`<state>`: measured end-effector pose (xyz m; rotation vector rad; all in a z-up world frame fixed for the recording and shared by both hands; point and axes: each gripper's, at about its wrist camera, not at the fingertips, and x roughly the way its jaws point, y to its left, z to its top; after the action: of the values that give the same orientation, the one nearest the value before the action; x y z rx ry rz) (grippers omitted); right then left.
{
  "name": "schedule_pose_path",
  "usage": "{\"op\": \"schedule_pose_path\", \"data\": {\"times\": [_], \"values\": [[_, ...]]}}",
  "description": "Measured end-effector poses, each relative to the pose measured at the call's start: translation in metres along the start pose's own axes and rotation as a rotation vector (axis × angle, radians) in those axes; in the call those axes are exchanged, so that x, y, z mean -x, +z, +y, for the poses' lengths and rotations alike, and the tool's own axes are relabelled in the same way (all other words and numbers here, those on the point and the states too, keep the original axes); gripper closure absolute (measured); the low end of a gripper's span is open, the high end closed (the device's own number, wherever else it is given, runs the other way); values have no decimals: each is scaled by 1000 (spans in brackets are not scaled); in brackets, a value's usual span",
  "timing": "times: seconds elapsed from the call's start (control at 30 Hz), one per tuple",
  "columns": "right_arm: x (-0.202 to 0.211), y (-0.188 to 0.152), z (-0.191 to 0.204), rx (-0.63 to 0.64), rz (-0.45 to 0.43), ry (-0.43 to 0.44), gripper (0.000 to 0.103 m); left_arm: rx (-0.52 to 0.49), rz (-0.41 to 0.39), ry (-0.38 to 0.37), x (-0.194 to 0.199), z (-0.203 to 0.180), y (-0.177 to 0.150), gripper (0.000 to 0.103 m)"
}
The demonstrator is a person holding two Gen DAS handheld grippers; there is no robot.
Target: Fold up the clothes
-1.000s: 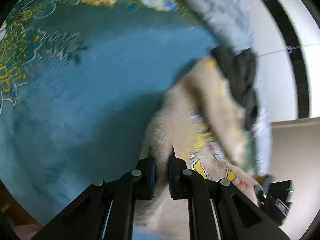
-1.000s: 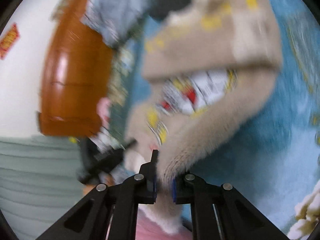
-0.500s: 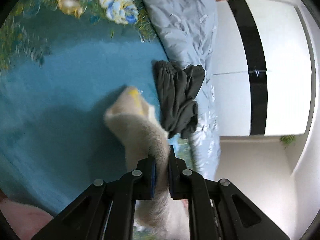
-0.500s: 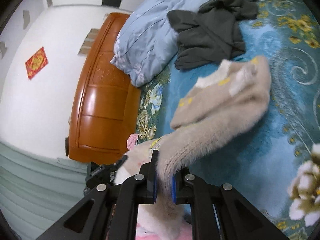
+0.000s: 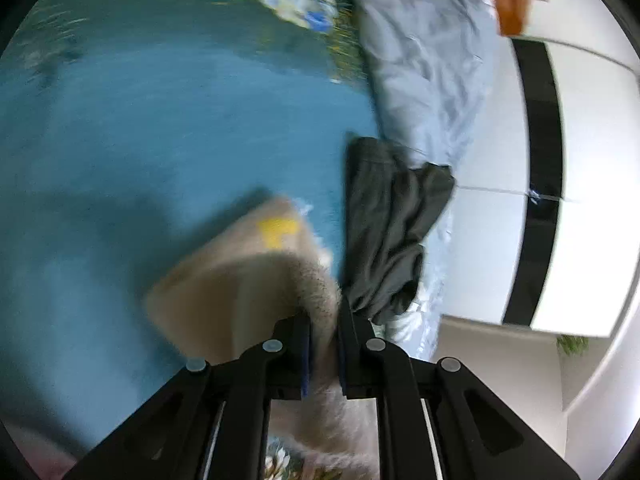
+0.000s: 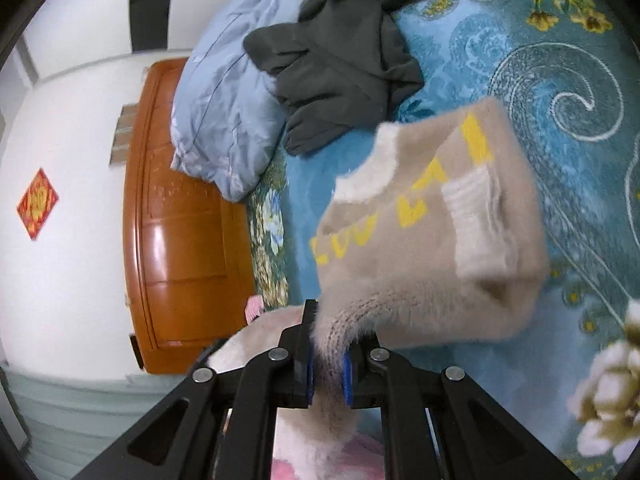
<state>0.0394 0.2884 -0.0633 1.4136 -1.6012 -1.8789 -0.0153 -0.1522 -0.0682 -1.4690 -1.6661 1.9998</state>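
Left tool (image 5: 323,334) clamped on a fuzzy edge of the beige sweater (image 5: 240,276), jaws narrow with knit pinched between them; left view motion-blurred. Right tool (image 6: 328,354) likewise pinching a bunched beige edge, jaws close together on the fabric. The sweater (image 6: 432,240) hangs folded over between the two tools, lifted above the blue bedspread (image 6: 560,80), yellow lettering and white collar and cuff showing in the right view; whether its far end touches the bedspread, cannot tell. Dark grey garment (image 6: 344,52) lies crumpled beyond the sweater, half on the bedspread, half against the light blue duvet (image 6: 228,100). In the left view the same dark garment (image 5: 392,232) sits just right of the sweater, duvet (image 5: 428,60) behind it. Bedspread (image 5: 140,120) is teal with floral print. Orange wooden headboard (image 6: 176,220) beside the duvet, white wall behind with a red diamond decoration (image 6: 37,203).
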Motion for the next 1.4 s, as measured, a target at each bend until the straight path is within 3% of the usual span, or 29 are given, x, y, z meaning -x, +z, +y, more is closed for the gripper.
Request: {"op": "schedule_pose_path", "data": {"times": [0.13, 0.33, 0.4, 0.47, 0.57, 0.7, 0.8, 0.97, 1.03, 1.13, 1.2, 1.23, 1.4], "values": [[-12, 29, -12, -59, -25, -10, 90, -58, 6, -38, -23, -2, 13, 89], [-31, 57, -32, -156, -45, -15, 89, -27, -3, -56, -37, 9, 26, 71], [-30, 63, -35, -165, -63, -11, 84, -34, -20, -50, -34, 9, 28, 57], [-25, 68, -38, -177, -90, -5, 77, -42, -37, -44, -31, 8, 29, 51], [-13, 77, -42, -182, -146, -17, 71, -53, -62, -34, -27, 7, 30, 50], [-1, 83, -31, -76, -197, -144, 62, -158, -29, 220, -48, 5, 27, 50], [-18, 79, -15, 80, -143, -280, 52, -250, -15, 402, -65, 2, 23, 50], [-55, 73, 7, 300, -91, -433, 49, -451, 47, 518, -88, -13, 6, 51], [-69, 74, 8, 344, -72, -492, 49, -515, 49, 541, -90, -19, -1, 51], [-80, 69, 7, 371, -65, -538, 55, -569, 34, 564, -88, -25, -6, 68], [-78, 63, 8, 383, -82, -541, 78, -576, 22, 562, -83, -25, -6, 88], [-76, 61, 9, 386, -84, -540, 89, -577, 15, 556, -80, -26, -6, 90], [-52, 47, 22, 420, -84, -491, 91, -610, 6, 396, -56, -38, -17, 92]]}}
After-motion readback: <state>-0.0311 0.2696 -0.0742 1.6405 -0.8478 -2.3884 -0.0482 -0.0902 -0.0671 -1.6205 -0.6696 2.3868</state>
